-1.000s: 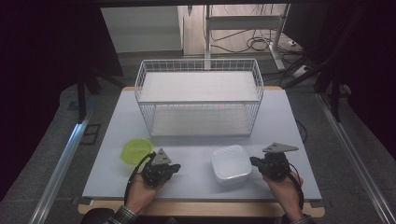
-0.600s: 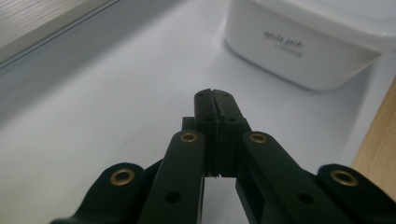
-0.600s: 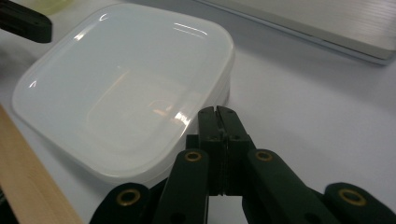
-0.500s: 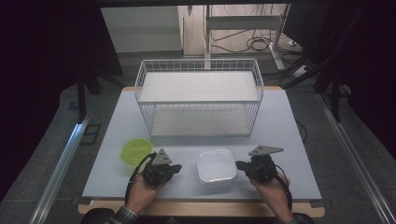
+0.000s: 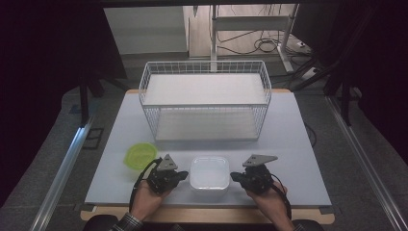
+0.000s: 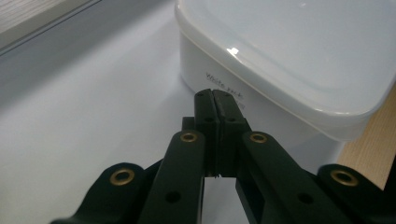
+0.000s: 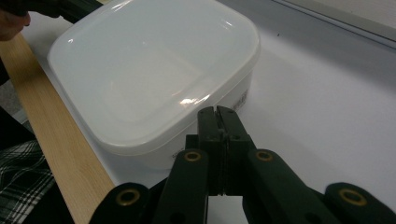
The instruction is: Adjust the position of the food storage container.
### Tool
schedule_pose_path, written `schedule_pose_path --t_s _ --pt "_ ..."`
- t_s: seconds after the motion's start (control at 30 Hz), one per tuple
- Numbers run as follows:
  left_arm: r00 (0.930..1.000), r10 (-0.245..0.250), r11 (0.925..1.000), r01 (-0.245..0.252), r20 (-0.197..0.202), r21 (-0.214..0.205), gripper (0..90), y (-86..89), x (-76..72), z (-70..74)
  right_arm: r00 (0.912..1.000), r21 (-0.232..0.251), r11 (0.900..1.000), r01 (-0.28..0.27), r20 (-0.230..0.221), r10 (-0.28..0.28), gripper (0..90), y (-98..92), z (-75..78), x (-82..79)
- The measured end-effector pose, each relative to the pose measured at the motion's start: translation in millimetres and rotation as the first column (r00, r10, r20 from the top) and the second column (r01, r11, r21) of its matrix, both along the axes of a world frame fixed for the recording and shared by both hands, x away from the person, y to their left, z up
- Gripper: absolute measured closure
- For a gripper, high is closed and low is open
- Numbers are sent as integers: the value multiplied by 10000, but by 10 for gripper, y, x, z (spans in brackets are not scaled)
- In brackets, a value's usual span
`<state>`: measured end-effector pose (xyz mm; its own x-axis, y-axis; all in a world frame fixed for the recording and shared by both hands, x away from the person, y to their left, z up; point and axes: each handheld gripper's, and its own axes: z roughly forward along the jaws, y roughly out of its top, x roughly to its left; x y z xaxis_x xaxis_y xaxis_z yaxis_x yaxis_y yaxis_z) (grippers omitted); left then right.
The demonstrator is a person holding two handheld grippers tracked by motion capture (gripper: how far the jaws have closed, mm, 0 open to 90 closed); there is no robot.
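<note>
Lying flat, lid up: white container (image 5: 209,173); no clear long axis

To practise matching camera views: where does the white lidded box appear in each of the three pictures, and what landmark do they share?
High view: the box sits low and centre on the table, between the two grippers.
Left gripper view: upper right, just beyond the shut jaws.
Right gripper view: upper left, just beyond the shut jaws.
Shared landmark: the table's wooden edge beside the box.

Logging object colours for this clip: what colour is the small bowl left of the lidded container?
Yellow-green bowl, clearest in the high view.
</note>
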<state>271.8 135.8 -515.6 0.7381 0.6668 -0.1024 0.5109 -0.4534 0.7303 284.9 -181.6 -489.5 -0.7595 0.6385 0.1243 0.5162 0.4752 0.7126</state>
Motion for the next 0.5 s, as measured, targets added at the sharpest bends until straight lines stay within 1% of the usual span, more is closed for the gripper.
schedule_pose_path --t_s 0.07,0.13,0.17,0.2,0.23,0.27,0.3,0.33,0.37,0.4,0.5 --pt "9999 142 9999 -142 -10 -52 894 35 -2 6 10000 -16 10000 -31 20 32 871 -4 4 -1" --pt "9992 397 9992 -397 102 7 827 82 -9 19 9998 -157 9999 49 200 -46 836 -25 8 -2" --pt "9985 521 9986 -521 171 6 770 106 -11 25 9993 -245 9996 128 345 -120 803 -40 11 -3" --pt "9981 582 9983 -582 201 -20 663 124 -12 30 9987 -299 9992 267 451 -254 742 -70 20 -1" --pt "9977 638 9980 -637 220 -41 663 141 -13 35 9987 -299 9992 267 451 -254 742 -70 20 -1" --pt "9970 721 9974 -719 273 -82 612 166 -14 42 9983 -315 9991 300 513 -283 712 -85 23 1" --pt "9966 786 9968 -781 239 -193 475 178 -14 42 9977 -344 9989 322 609 -301 630 -124 22 12" --pt "9967 784 9966 -778 209 -274 475 189 -12 42 9977 -344 9989 322 609 -301 630 -124 22 12" --pt "9970 757 9963 -749 168 -415 425 206 -8 38 9977 -389 9988 288 622 -263 597 -136 21 15" --pt "9969 757 9961 -747 193 -464 365 210 -8 34 9974 -490 9984 268 679 -234 546 -153 9 20" --pt "9973 716 9956 -704 186 -624 265 226 -12 35 9966 -619 9978 242 801 -192 438 -185 -9 26"
